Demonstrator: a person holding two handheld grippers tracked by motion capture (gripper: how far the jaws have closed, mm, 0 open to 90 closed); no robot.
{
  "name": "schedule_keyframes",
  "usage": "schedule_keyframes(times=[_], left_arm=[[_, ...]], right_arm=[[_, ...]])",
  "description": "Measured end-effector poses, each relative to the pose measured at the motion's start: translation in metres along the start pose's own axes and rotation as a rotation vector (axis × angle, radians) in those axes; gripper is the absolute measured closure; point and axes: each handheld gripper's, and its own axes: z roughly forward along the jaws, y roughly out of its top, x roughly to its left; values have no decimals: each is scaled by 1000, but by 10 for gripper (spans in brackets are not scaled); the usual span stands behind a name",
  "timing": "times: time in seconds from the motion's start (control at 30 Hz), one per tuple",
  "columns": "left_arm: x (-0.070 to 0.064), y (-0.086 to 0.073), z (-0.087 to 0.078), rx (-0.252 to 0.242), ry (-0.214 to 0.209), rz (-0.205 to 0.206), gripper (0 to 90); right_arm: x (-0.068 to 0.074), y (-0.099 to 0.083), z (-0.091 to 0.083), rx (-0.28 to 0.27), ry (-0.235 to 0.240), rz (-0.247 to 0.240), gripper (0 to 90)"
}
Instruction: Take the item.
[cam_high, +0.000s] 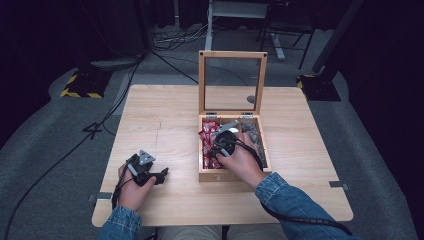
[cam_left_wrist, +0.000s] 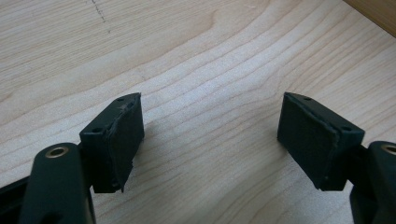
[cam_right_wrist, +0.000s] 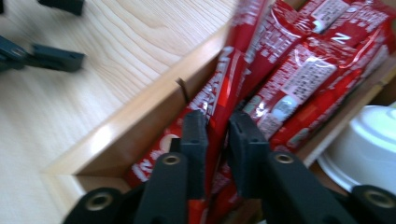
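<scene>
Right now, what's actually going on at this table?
A person is working with two handheld grippers over a wooden box whose glass lid stands open. The right gripper is down in the box's left compartment, its jaws closed on a red sachet among a bunch of them. The left gripper rests open above the bare table, holding nothing.

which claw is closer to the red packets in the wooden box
Right. The right claw is inside the box, shut on a red packet. The left claw rests open on the table, left of the box.
</scene>
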Motion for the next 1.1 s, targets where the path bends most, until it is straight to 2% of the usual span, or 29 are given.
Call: schedule_keyframes(times=[0.07,0.33,0.53,0.83,1.1], left_arm=[[0,0,0,0,0,0,231],[0,0,0,0,0,0,231],[0,0,0,1,0,1,231],[0,0,0,-1,-1,-2,231],[2,0,0,-1,-11,9,228]], right_arm=[[0,0,-2,-20,35,31,811],[1,7,-15,-100,46,36,815],[-3,11,-26,-154,60,57,816],[-6,14,-45,-219,57,49,816],[-13,10,-71,-270,42,48,817]])
